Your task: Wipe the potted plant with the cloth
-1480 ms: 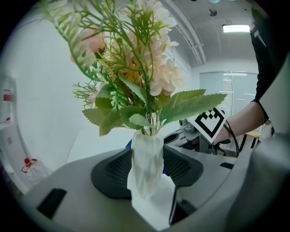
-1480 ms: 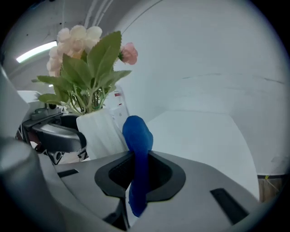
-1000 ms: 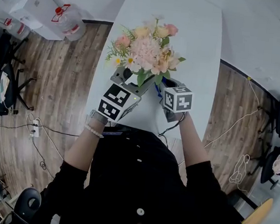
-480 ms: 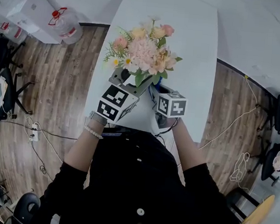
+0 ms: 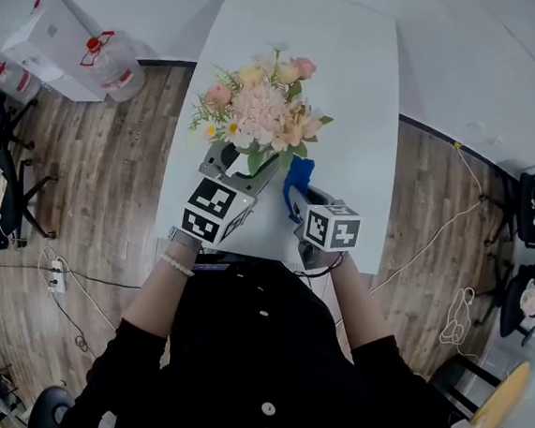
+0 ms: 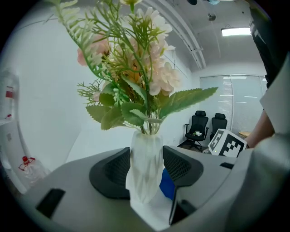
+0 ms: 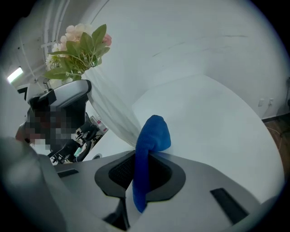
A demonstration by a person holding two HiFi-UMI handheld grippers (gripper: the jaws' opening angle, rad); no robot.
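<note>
On the white table [image 5: 354,94], near its front edge, the left gripper [image 5: 227,165] has its jaws spread wide and set against both flanks of the white vase [image 6: 146,165] of the potted plant [image 5: 258,113]. The ridged pads [image 6: 117,168] bear on the lower body of the vase, which stands upright between them, with stems, green leaves and pale pink blooms rising above. This gripper points away from the person, close to level, with the bare left forearm [image 5: 152,291] reaching in from the lower left. Just right of the vase lies the blue cloth [image 5: 296,178]; whether it touches the vase or leaves cannot be told. The right gripper [image 5: 299,200] has its jaws drawn nearly together, pinching the cloth. In the right gripper view a folded hump of cloth stands above the jaws and a narrow tail hangs below them. This gripper tilts down toward the tabletop and points at the plant's right side, with the black-sleeved right arm [image 5: 369,331] entering from the lower right.
</note>
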